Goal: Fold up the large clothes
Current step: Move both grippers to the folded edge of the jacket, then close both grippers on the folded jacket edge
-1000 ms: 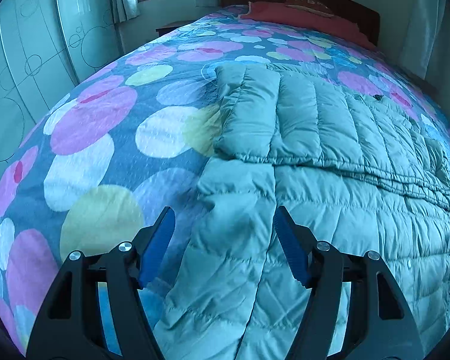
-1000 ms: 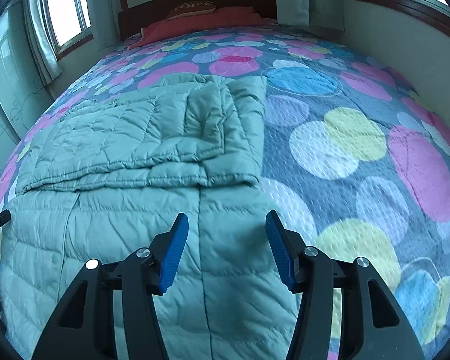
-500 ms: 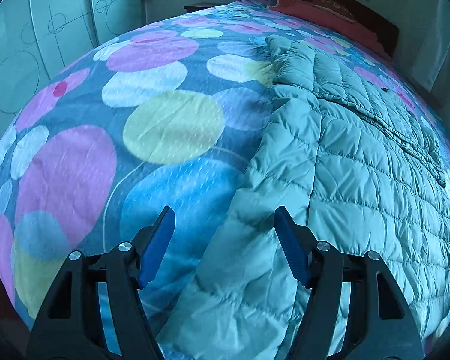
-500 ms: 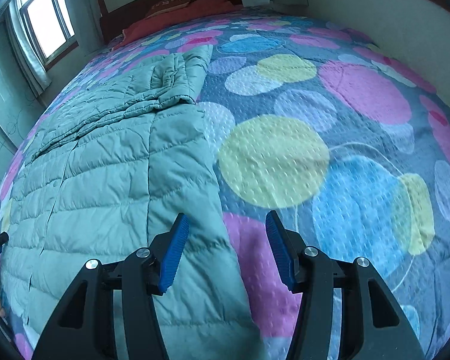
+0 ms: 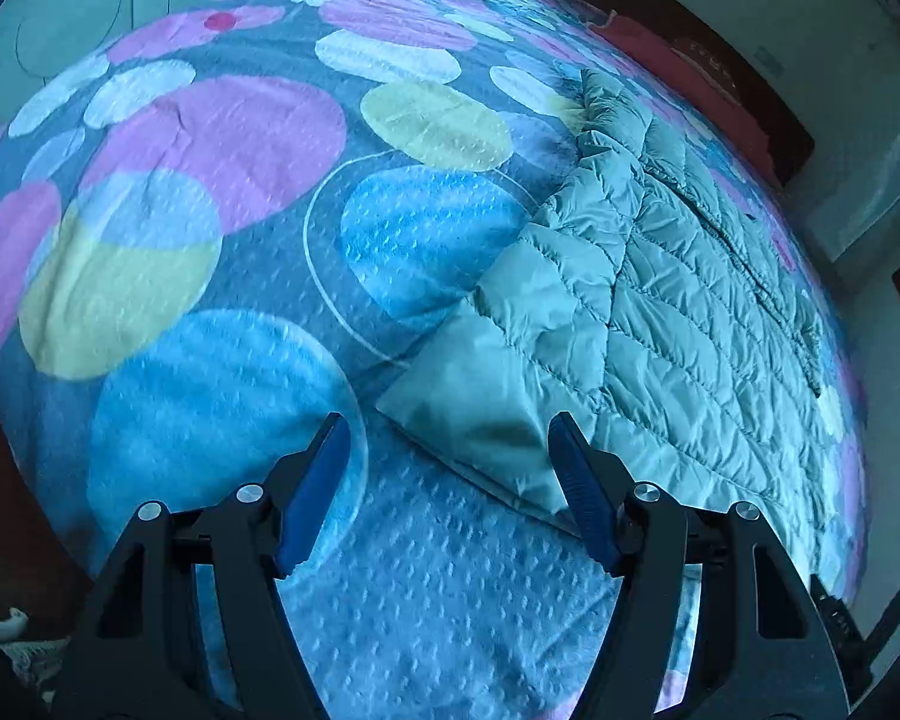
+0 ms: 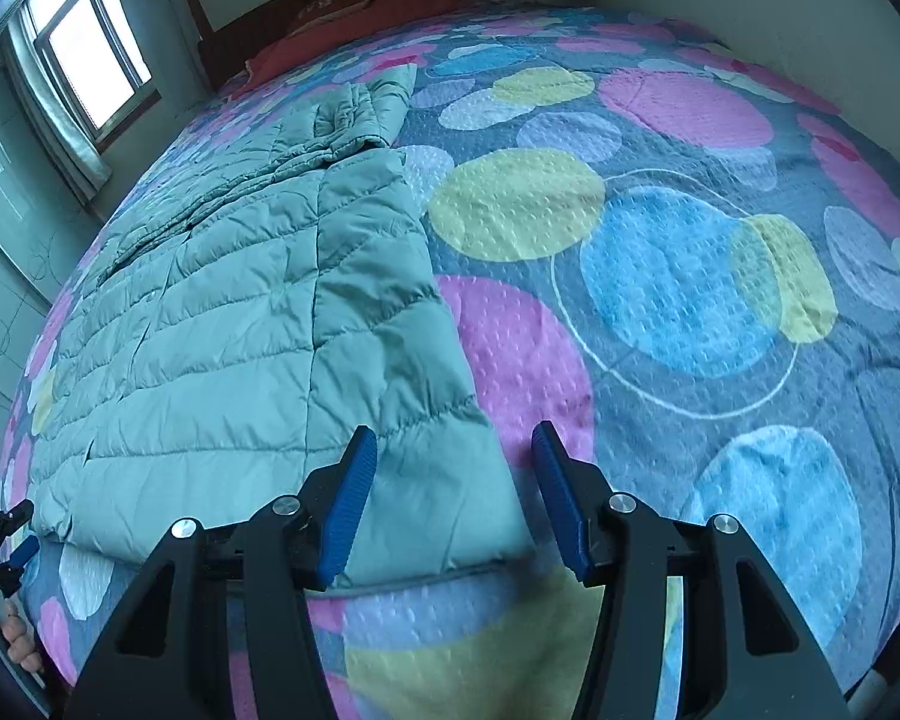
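The bed's bedspread printed with big pink, blue and yellow circles (image 6: 690,276) fills both views, and on it lies the large pale-green quilted down jacket (image 6: 222,312), spread flat from the upper left of the right wrist view down to its bottom centre, its top part already folded over near the headboard. Expect it to be light, puffy and soft, with a slick shell (it will likely slide and spring back), so pinch deep at the hem corners, through all layers. Your left gripper (image 5: 450,492) hangs released, fingers wide, with the jacket's lower left corner (image 5: 474,414) just ahead between them. Your right gripper (image 6: 453,501) is likewise spread wide, straddling the lower right hem corner (image 6: 450,516).
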A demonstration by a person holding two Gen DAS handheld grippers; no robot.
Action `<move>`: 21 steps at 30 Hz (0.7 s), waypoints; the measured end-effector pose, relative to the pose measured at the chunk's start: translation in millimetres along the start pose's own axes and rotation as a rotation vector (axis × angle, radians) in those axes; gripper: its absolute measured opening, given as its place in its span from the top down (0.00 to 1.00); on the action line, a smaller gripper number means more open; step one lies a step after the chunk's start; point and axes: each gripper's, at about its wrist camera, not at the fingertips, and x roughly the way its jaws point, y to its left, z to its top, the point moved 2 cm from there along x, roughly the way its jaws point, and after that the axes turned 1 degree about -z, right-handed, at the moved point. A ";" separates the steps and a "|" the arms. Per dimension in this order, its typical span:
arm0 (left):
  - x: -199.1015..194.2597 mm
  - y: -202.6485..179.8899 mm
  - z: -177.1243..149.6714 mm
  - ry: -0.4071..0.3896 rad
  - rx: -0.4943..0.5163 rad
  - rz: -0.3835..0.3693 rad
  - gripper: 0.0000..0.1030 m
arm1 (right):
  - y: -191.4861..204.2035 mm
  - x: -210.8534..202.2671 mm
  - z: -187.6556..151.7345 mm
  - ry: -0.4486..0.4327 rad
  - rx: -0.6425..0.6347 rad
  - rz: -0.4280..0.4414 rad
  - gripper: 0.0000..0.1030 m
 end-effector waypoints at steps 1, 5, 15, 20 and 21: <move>-0.7 1.2 -1.3 0.003 -0.035 -0.028 0.34 | 0.1 -1.8 -3.5 0.001 0.007 0.009 0.48; -0.2 -0.8 -3.8 -0.011 -0.095 -0.065 0.31 | -0.9 -7.6 -10.7 0.006 0.037 0.038 0.48; 3.7 -0.2 -7.0 -0.021 -0.176 -0.157 0.40 | -16.7 -10.2 -11.6 0.011 0.186 0.177 0.46; 2.8 6.7 -9.8 -0.036 -0.234 -0.202 0.43 | -0.3 -6.6 -14.8 0.042 0.226 0.330 0.46; 3.6 8.3 -8.1 -0.039 -0.245 -0.206 0.43 | 1.1 -6.4 -15.0 0.033 0.228 0.334 0.46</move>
